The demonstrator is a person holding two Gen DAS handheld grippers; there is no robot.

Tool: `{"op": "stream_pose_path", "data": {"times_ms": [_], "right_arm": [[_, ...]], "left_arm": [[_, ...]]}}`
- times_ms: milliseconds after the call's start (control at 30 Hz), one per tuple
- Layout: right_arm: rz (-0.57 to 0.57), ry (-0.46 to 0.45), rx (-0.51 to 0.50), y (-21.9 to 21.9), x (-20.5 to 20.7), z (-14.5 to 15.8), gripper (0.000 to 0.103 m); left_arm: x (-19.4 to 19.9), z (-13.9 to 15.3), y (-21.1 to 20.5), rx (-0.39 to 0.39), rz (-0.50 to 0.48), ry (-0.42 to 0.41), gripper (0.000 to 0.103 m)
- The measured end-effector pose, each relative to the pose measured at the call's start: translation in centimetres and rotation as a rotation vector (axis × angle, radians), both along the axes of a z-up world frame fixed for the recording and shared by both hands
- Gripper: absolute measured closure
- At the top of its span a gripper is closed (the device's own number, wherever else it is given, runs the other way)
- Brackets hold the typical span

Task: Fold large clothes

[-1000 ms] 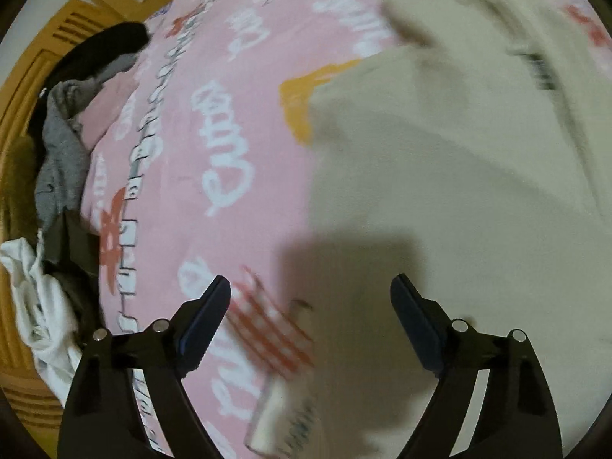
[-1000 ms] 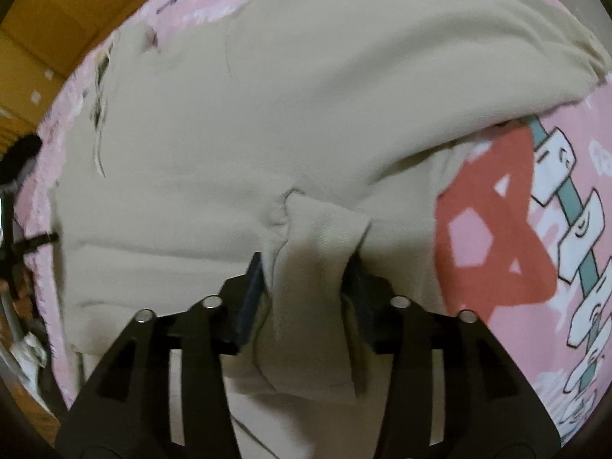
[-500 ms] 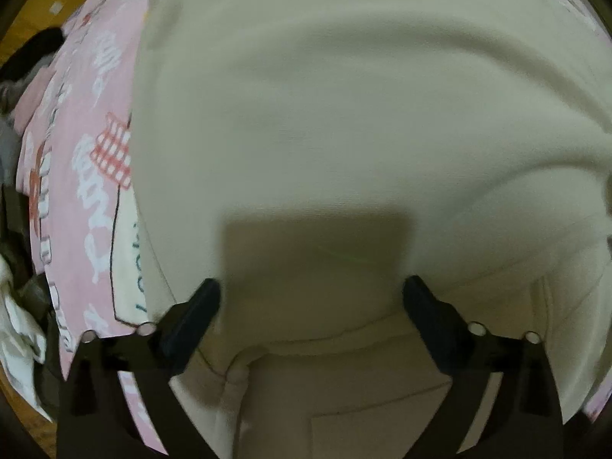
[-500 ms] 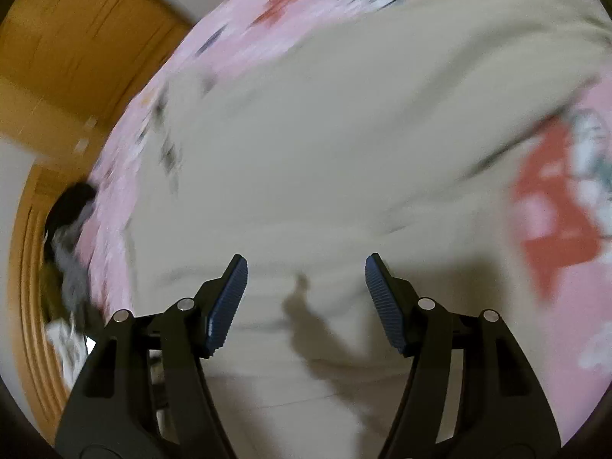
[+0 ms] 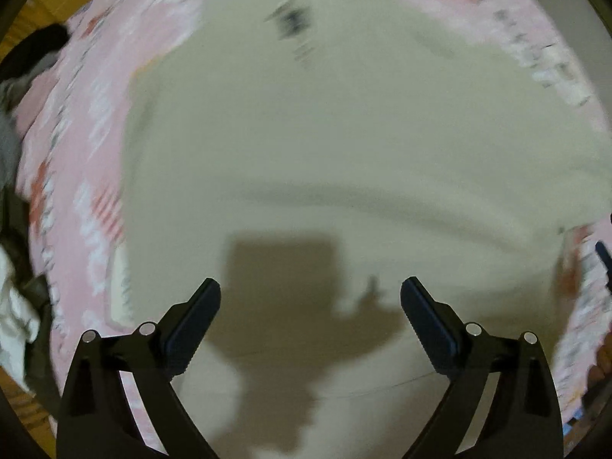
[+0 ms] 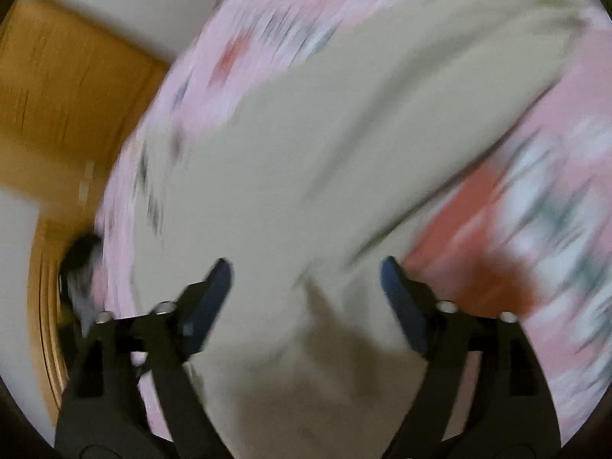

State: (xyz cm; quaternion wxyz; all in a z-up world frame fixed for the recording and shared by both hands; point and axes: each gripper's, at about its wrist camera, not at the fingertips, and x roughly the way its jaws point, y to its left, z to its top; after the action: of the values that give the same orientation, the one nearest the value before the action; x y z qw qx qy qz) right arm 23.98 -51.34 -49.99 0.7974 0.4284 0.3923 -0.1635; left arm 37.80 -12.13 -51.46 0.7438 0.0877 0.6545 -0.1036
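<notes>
The beige garment (image 5: pixel 325 153) lies spread and low across the pink printed bedspread (image 5: pixel 76 176), with open air above both for the left gripper (image 5: pixel 310 300) and right gripper (image 6: pixel 306 277), whose jaws stand wide apart with nothing between them. At the far left edge of the bed, a pile of dark, grey and white clothes (image 5: pixel 15 122) crowds the side. Beyond it a wooden wall (image 6: pixel 57 88) closes off that direction.

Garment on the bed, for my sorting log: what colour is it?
Plain beige garment, clearest in the left wrist view.
</notes>
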Motion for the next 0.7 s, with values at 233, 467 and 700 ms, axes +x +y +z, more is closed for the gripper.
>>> {"op": "stream_pose_path", "data": {"times_ms": [233,467,700], "right_arm": [[-0.397,-0.099,0.026,-21.0,-4.7,-1.7,0.007],[-0.398,-0.002,0.095,-28.3,-5.9,-7.7,0.007],[-0.331,-0.151,0.166,-32.2,-5.4,-9.1,0.006]], "left_arm": [[0.2,1.7,-16.4,-0.111,-0.118,-0.022,0.011],[-3.4,0.9,-24.8,-0.115,-0.249,0.011,0.011],[-5.0,0.1,-25.5,-0.076,-0.302,0.044,0.011]]}}
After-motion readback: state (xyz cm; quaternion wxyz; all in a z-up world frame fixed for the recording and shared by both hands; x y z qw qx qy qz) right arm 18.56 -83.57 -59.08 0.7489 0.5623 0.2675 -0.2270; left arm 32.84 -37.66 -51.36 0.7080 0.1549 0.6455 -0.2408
